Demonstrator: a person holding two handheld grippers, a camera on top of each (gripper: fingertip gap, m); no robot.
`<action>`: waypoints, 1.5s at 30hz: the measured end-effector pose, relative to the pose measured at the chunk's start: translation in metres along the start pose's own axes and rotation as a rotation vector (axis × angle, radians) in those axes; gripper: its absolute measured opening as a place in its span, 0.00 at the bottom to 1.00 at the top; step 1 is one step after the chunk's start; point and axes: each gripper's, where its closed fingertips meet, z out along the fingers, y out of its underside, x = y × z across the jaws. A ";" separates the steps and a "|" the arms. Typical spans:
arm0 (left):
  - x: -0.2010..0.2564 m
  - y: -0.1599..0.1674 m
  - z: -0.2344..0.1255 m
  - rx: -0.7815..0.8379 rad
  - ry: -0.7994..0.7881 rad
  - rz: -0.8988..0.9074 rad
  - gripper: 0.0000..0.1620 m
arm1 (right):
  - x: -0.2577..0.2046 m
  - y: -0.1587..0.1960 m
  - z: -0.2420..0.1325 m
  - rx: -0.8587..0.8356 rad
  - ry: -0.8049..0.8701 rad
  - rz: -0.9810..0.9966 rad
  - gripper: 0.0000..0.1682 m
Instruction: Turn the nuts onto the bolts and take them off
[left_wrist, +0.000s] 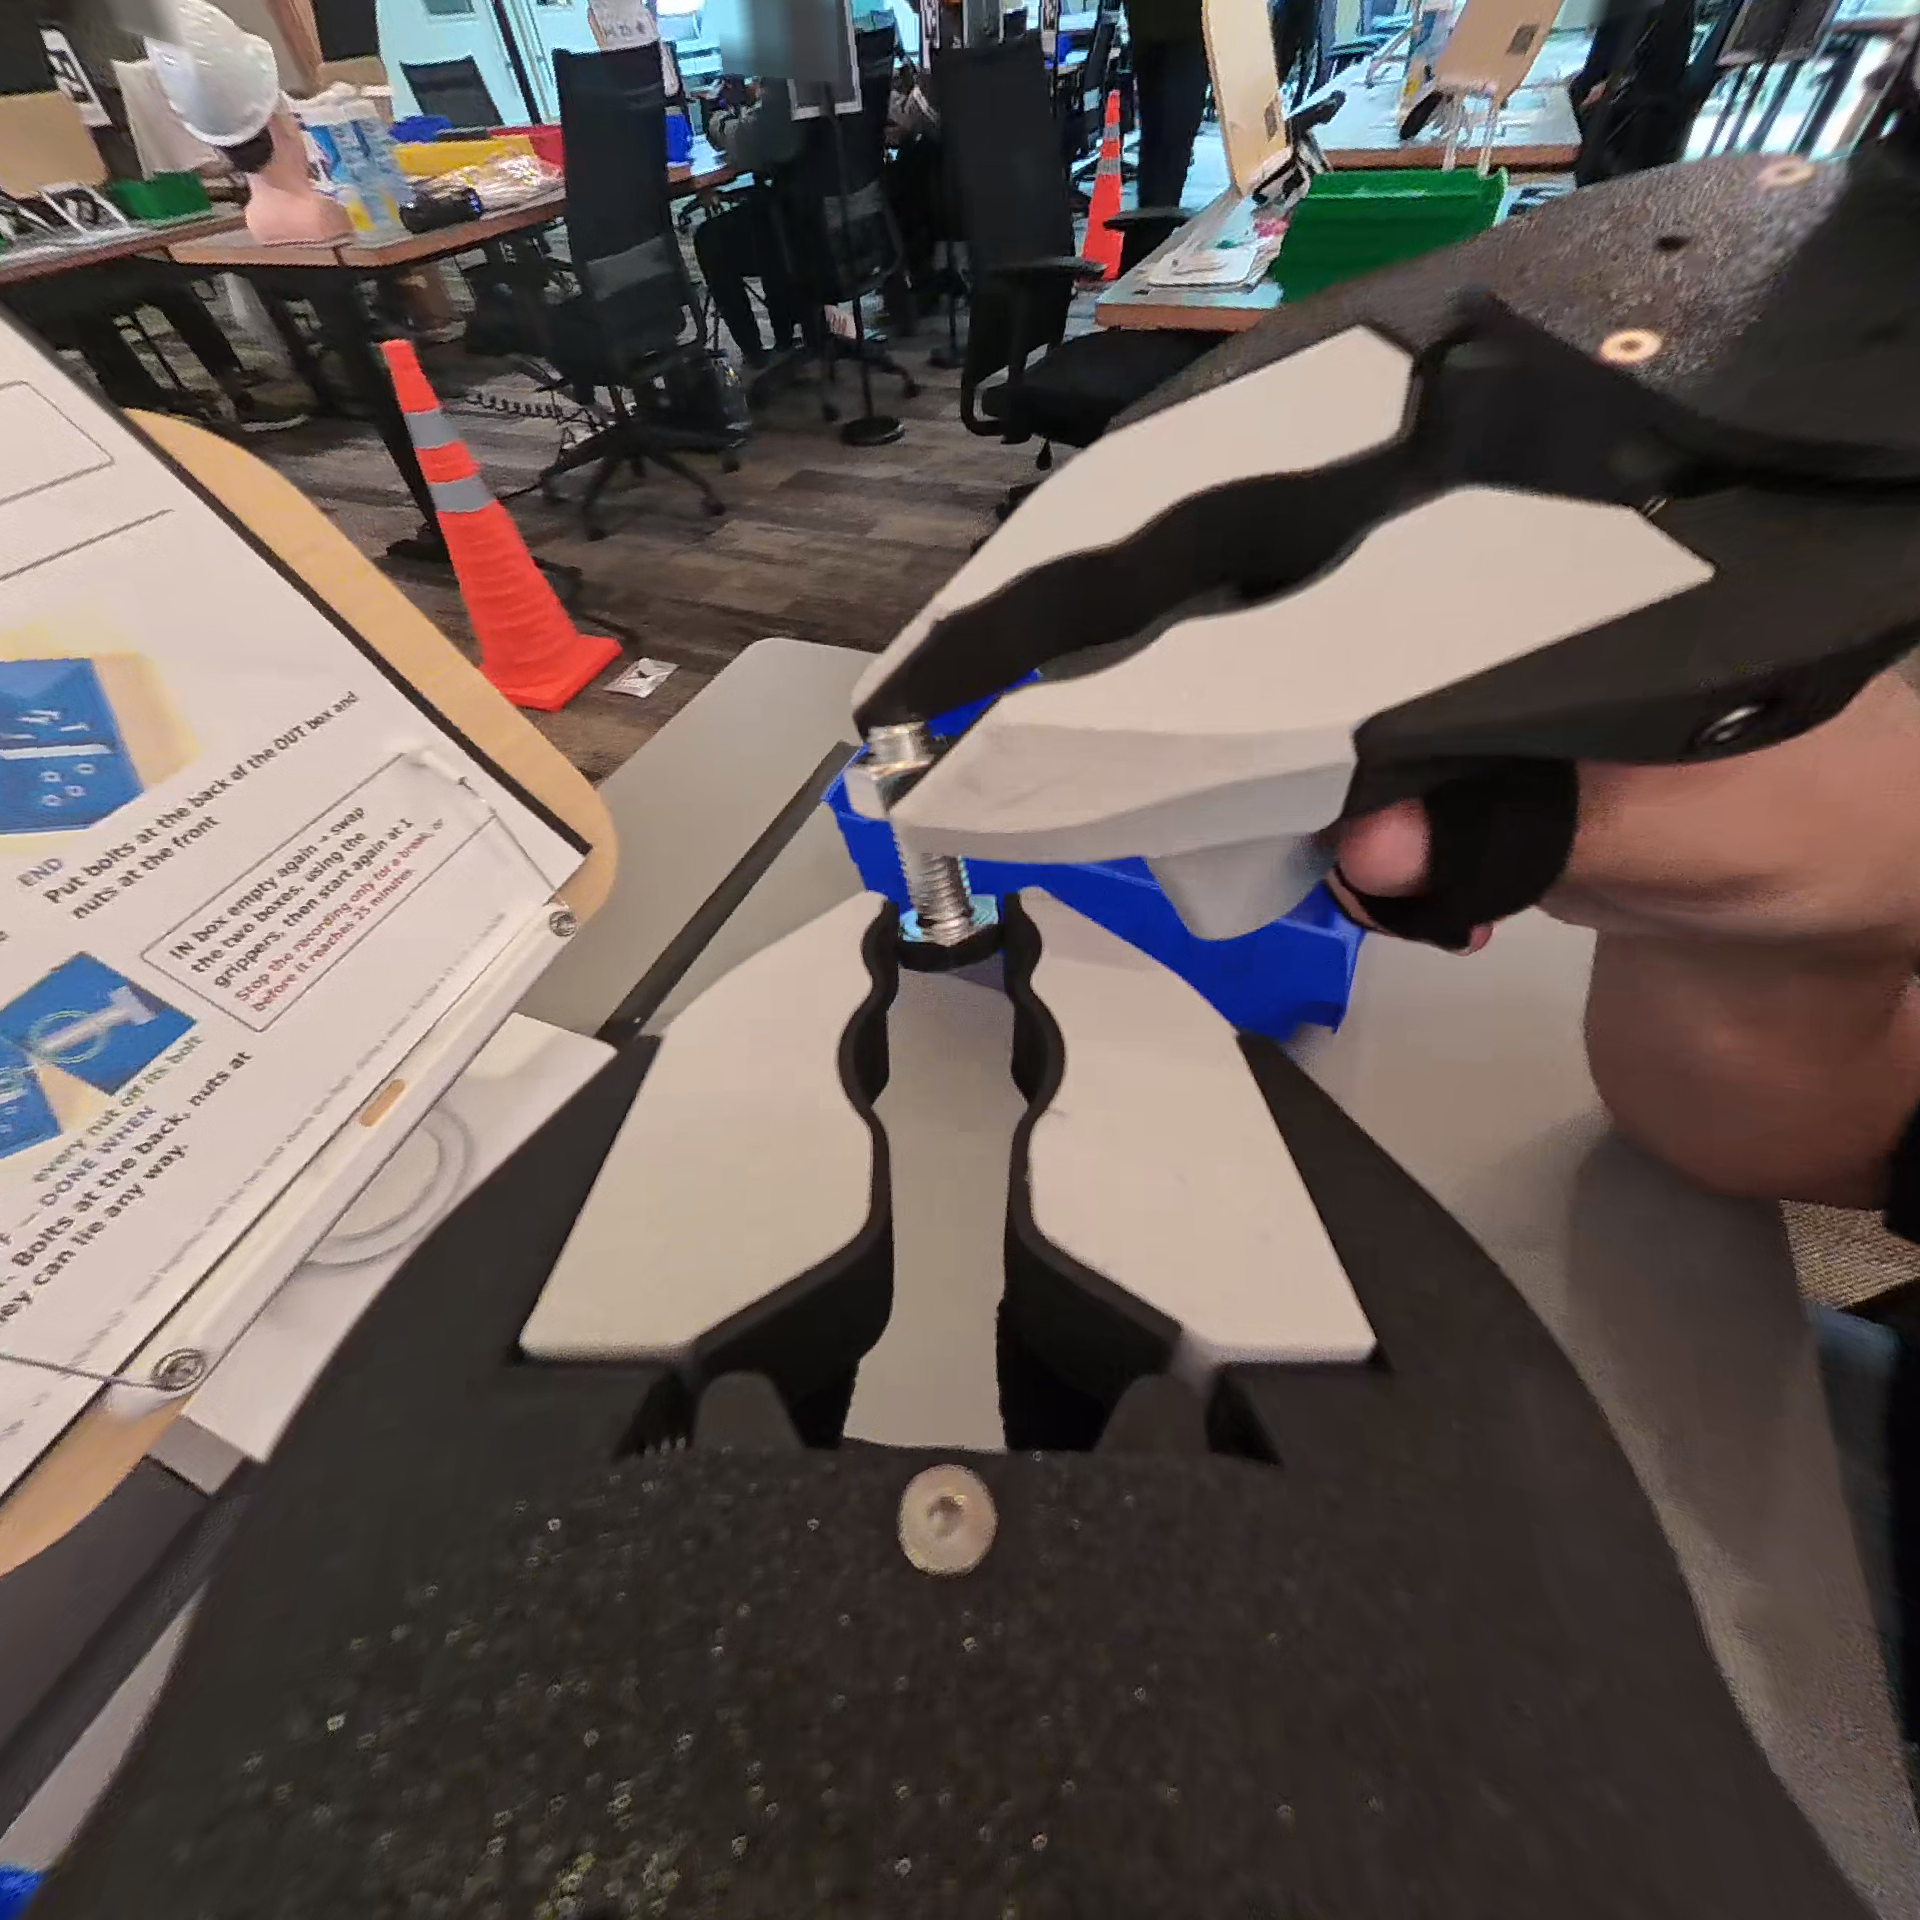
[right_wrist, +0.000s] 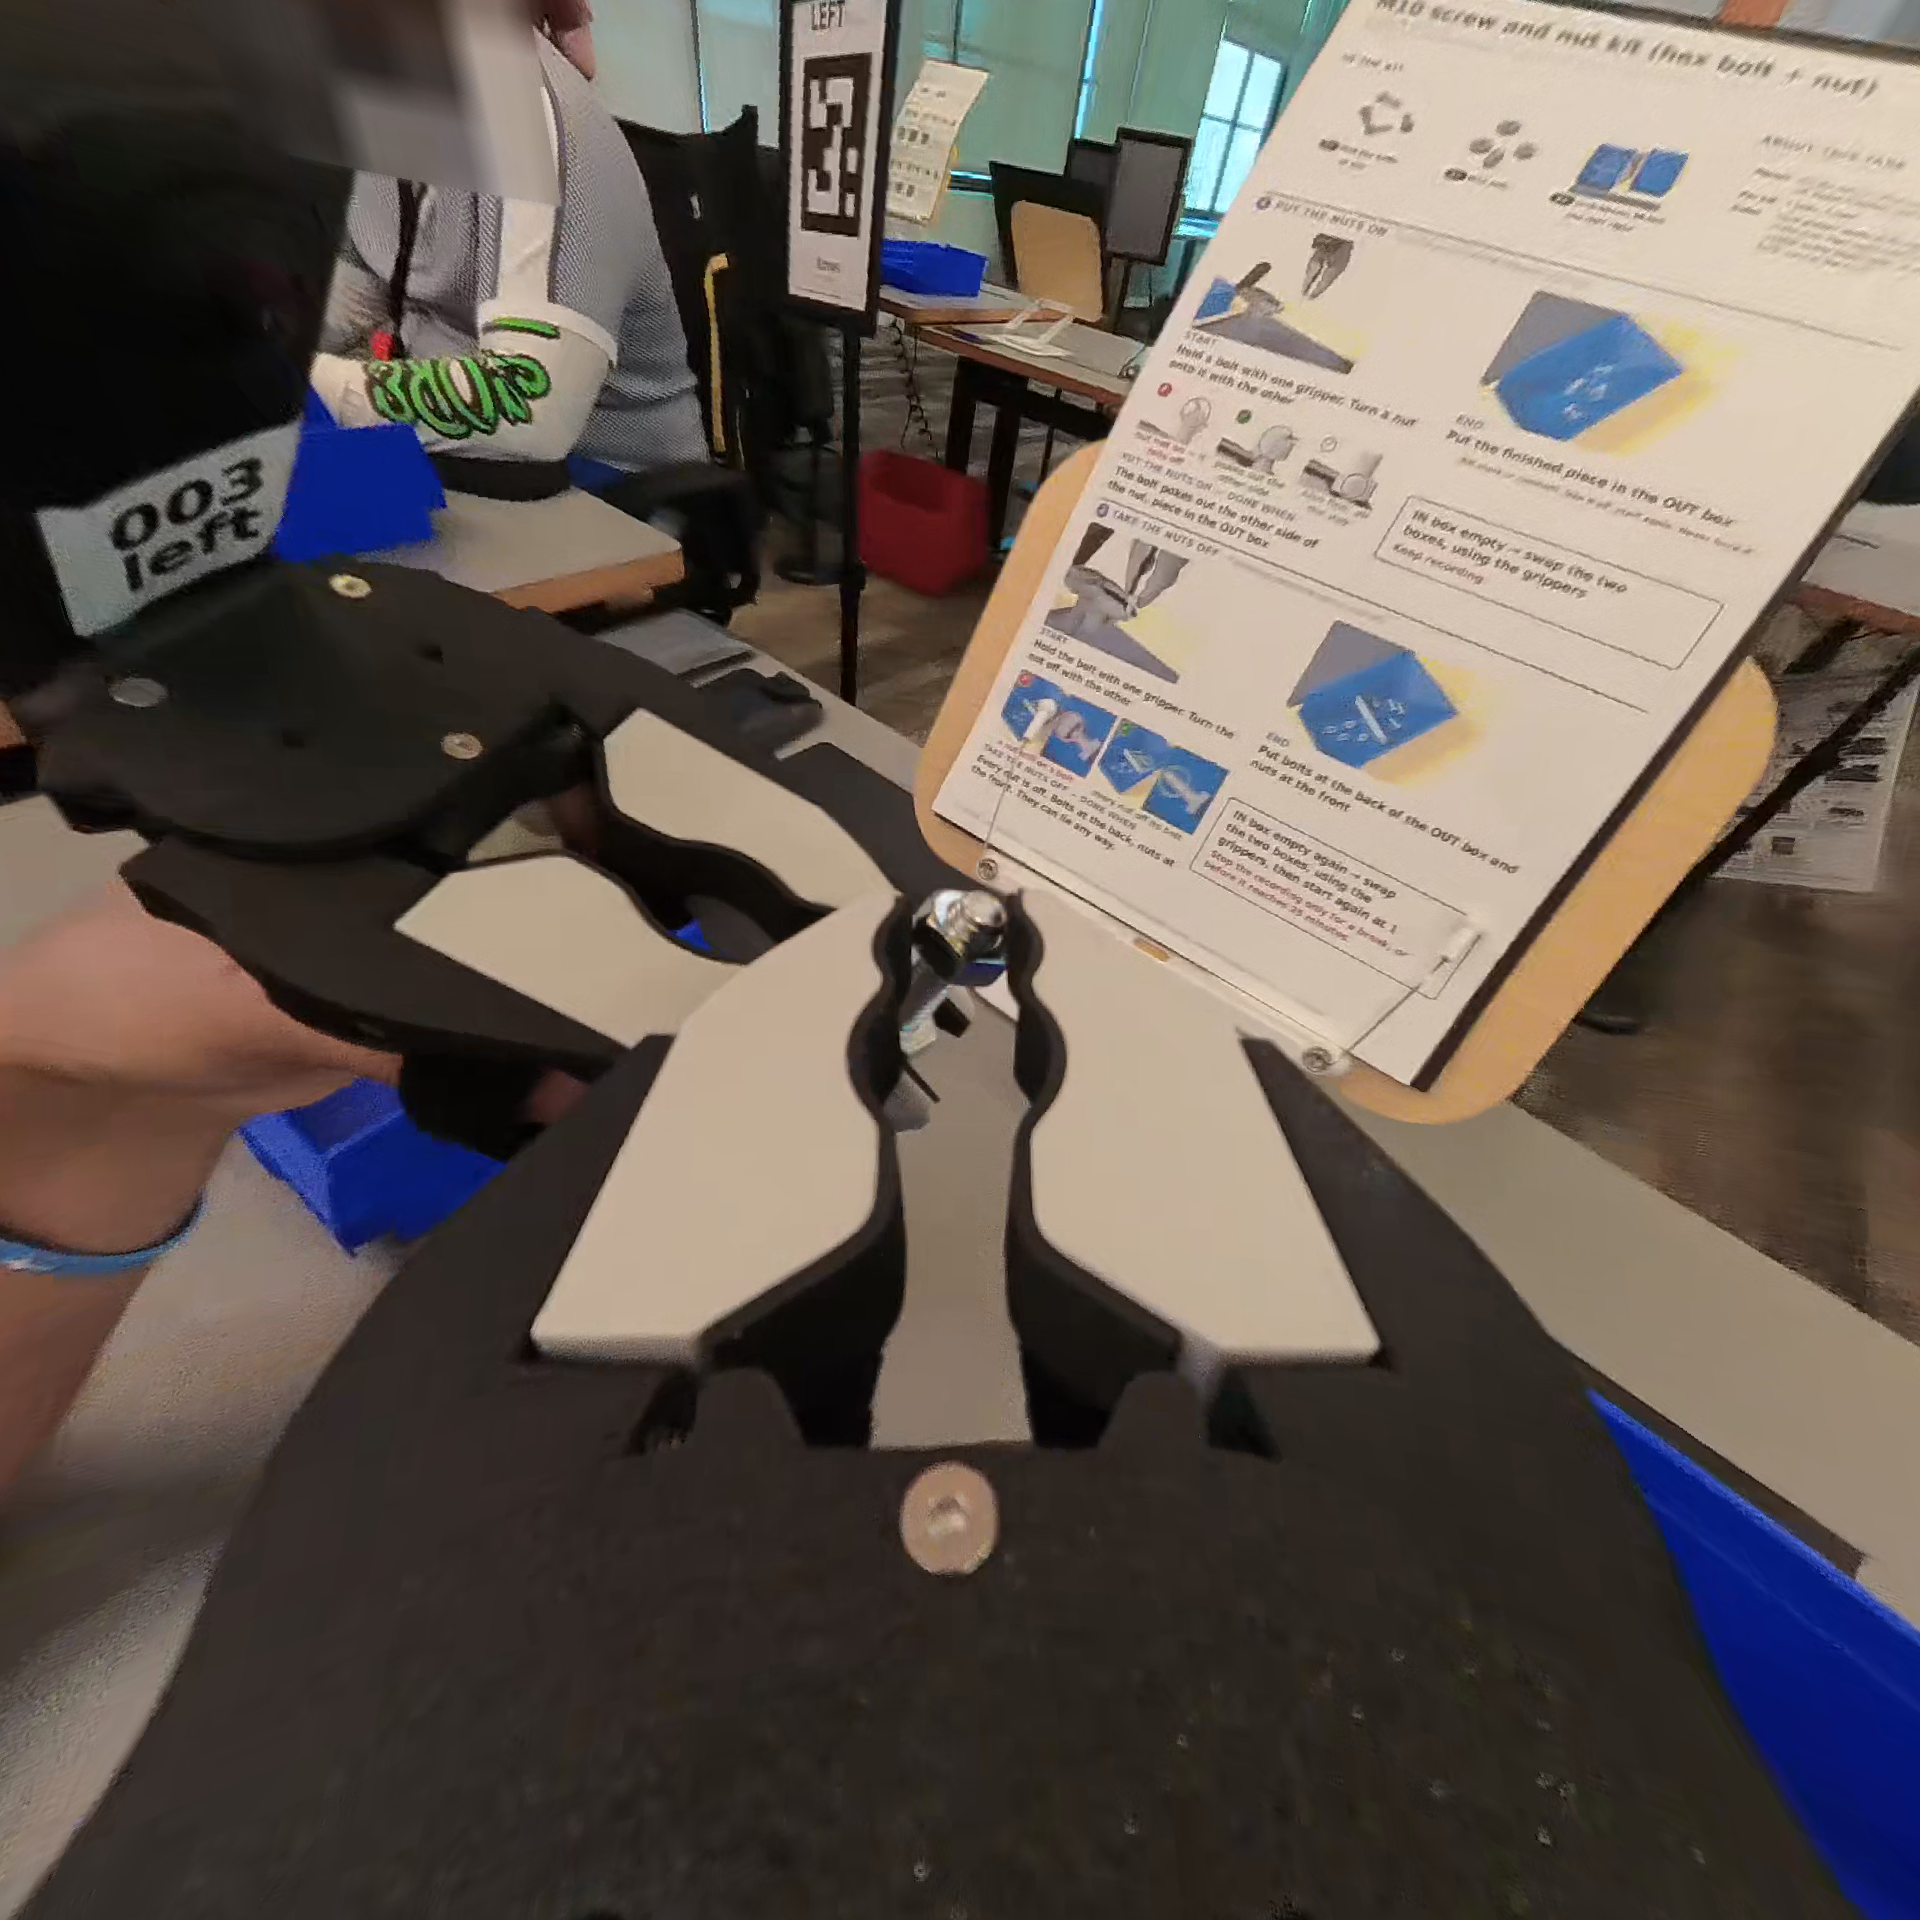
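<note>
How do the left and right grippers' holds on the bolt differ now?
The left gripper clamps the bolt at its lower end; the right gripper clamps its upper end. The right gripper lies crosswise to the left gripper. Both are shut on the bolt.

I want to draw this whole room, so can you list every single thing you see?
bolt: 1, silver, upright, pinched at each end by the tongs
blue boxes: 2, on the table, one under the left tongs, one at the right edge of the right wrist view
table: 1, grey, under the boxes
instruction board: 1, white sheet on wood, leaning at the table edge
cones: 2, orange, on the floor
chairs: several, black, at the far desks
hard hat: 1, white, on a far desk
left tongs: black and grey, closed on the bolt's lower end
right tongs: black and grey, closed on its top
hand: 1, black glove, holding the right tongs
</note>
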 end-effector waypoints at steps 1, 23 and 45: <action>0.001 -0.001 -0.001 0.002 0.003 0.004 0.11 | -0.002 -0.002 -0.001 0.012 -0.019 0.012 0.10; 0.061 -0.037 -0.040 0.276 0.646 -0.224 0.11 | -0.043 -0.028 -0.051 0.381 -1.295 0.491 0.10; -0.001 -0.018 -0.018 0.110 0.006 0.027 0.11 | -0.014 -0.024 -0.014 0.209 -0.506 0.299 0.24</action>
